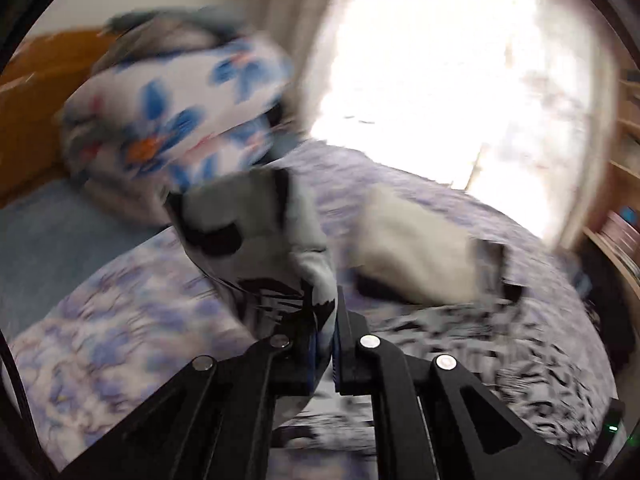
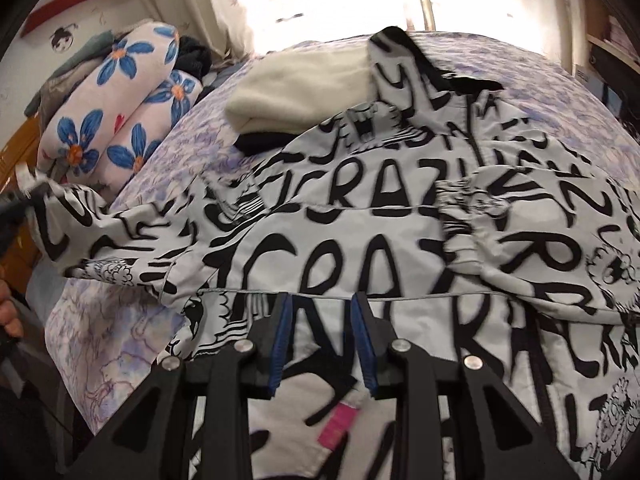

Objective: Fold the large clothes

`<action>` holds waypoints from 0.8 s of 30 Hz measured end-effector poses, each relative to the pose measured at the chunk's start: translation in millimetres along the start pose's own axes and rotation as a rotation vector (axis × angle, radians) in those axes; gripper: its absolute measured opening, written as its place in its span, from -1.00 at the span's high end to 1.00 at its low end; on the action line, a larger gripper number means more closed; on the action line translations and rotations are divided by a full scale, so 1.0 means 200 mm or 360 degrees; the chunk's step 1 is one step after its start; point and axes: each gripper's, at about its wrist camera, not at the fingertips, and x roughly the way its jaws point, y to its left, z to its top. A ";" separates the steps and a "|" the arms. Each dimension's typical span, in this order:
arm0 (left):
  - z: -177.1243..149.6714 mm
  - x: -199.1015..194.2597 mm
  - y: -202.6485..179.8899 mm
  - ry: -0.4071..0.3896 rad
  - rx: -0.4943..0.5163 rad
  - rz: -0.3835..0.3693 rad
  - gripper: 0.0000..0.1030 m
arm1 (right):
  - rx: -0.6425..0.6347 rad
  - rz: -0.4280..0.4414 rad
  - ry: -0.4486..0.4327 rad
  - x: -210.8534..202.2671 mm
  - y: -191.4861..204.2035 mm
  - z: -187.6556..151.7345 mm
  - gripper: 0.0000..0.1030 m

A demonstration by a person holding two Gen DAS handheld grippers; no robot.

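Observation:
A white jacket (image 2: 360, 220) printed with black lettering lies spread over the bed. My right gripper (image 2: 320, 300) hovers over its near hem, the blue pads (image 2: 280, 340) apart and pressing on nothing; a pink label (image 2: 340, 420) shows under them. My left gripper (image 1: 324, 320) is shut on the jacket's sleeve (image 1: 256, 216), which rises lifted and bunched in front of it in a blurred view. In the right wrist view the sleeve (image 2: 80, 232) stretches off to the far left edge.
A folded cream garment (image 2: 300, 84) on a black one lies beyond the jacket, also the cream garment (image 1: 416, 252). Rolled floral bedding (image 2: 116, 108) is stacked at the left. The purple bedspread (image 2: 120, 340) covers the bed. A bright curtained window is behind, shelves (image 1: 624, 160) at the right.

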 end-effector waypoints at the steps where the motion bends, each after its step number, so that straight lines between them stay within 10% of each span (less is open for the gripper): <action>1: 0.01 -0.03 -0.16 -0.0020 0.0065 -0.0106 0.93 | 0.0025 -0.0014 -0.0019 -0.03 -0.05 0.00 0.41; 7: -0.20 0.07 -0.94 0.0167 0.0325 -0.0570 0.90 | 0.0199 -0.0147 -0.0119 -0.23 -0.40 -0.06 0.41; 10: -0.43 0.23 -1.20 0.0420 0.0457 -0.0679 0.48 | 0.0285 -0.0230 -0.0140 -0.30 -0.58 -0.12 0.41; 12: -0.60 0.30 -1.31 0.0559 0.0561 -0.0668 0.02 | 0.0346 -0.0279 -0.0139 -0.34 -0.69 -0.16 0.41; 24: -0.78 0.19 -1.23 0.0545 0.0685 -0.0497 -0.44 | 0.0492 -0.0117 -0.0091 -0.30 -0.91 -0.17 0.41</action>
